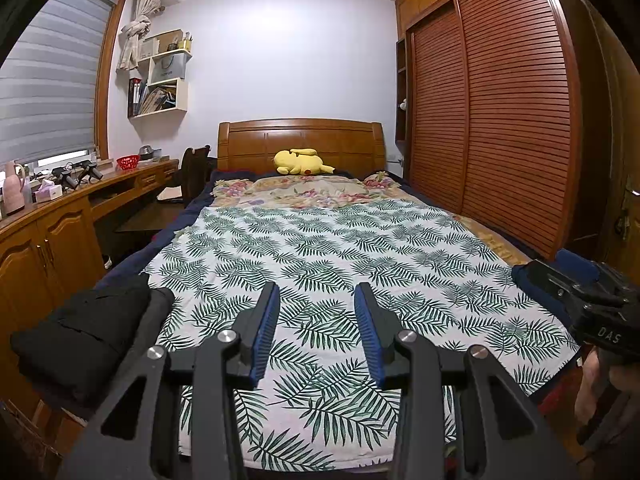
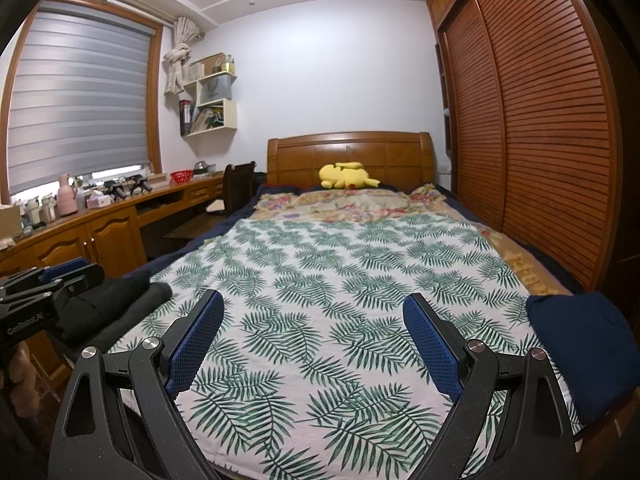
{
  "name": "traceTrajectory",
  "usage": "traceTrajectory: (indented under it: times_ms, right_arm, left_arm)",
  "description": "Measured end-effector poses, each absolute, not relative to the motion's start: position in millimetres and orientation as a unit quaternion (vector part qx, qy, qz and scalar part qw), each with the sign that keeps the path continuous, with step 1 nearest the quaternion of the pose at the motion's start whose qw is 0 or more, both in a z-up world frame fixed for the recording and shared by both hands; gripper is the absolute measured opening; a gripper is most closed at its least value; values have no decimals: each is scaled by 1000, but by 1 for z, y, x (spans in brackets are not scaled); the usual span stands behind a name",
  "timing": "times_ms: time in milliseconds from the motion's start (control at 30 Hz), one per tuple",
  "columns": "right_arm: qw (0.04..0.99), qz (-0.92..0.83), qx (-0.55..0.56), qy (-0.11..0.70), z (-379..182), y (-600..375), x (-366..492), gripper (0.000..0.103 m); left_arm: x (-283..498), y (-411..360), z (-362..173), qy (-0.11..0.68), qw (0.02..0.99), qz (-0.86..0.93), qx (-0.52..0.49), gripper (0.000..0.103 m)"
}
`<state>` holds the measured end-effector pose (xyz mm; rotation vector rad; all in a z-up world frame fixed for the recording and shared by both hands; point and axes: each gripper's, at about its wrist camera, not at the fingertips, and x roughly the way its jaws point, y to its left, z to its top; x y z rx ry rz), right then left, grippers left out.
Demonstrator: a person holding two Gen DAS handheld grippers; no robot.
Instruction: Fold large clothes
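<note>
A leaf-print sheet (image 1: 320,248) lies flat over the bed. On the bed's near left corner sits a folded black garment (image 1: 80,336) (image 2: 108,304). A folded navy garment (image 2: 580,344) (image 1: 532,280) rests at the near right edge. My left gripper (image 1: 318,288) hovers over the sheet's near end, its blue pads a moderate gap apart with nothing between them. My right gripper (image 2: 314,296) hangs over the same end, open wide and empty. Each gripper's black body shows at the edge of the other's view.
A yellow plush toy (image 1: 302,160) lies by the wooden headboard (image 1: 300,140), with a floral blanket (image 1: 296,190) below it. Louvred wardrobe doors (image 1: 500,120) run along the right of the bed. A wooden desk with cabinets (image 1: 48,236) and a dark chair (image 1: 194,168) stand on the left.
</note>
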<state>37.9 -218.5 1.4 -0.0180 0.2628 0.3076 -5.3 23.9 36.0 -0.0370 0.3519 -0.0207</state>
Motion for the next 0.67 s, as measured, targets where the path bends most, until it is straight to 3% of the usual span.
traceTrajectory:
  times_ms: [667]
  right_arm:
    - [980,152,-9,130,2,-219,39,93]
  left_arm:
    - [-6,21,36,174,985,-10,-18,38]
